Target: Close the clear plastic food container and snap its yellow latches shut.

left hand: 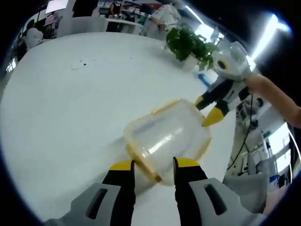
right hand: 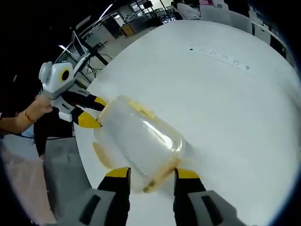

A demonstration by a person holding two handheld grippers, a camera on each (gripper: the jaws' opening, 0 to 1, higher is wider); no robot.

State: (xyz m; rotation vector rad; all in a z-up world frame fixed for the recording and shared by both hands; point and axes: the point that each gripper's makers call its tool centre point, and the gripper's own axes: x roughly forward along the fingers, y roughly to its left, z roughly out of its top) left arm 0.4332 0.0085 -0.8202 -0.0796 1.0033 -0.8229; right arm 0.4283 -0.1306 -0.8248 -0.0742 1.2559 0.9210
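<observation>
The clear container (left hand: 167, 136) sits on the big white table (left hand: 66, 103), close to one edge, and the two grippers come at it from opposite ends. It looks tipped or lying over rather than square on its base, though the fisheye bend makes that hard to swear to.

In the left gripper view the left gripper (left hand: 153, 165) has its yellow-tipped jaws apart, one on each side of the near end of the container, where a yellow latch (left hand: 143, 165) runs along the rim. The tips sit at the rim — whether they press on it I cannot tell. A second yellow latch (left hand: 164, 106) shows on the far rim. At the far end the right gripper (left hand: 209, 109) reaches in, held by a person's hand (left hand: 256, 84), its jaws apart and one yellow tip right against the container's corner.

The right gripper view gives the same thing from the other side: the right gripper (right hand: 151, 173) with jaws spread, straddling its end of the container (right hand: 141, 141), a yellow latch (right hand: 160, 178) between the tips. Across from it the left gripper (right hand: 93, 112) — gripped by a hand (right hand: 40, 106) wearing a wristband — has one yellow tip touching the container's far end.

A potted plant (left hand: 190, 42) stands near the table's far edge, well apart from the container.
</observation>
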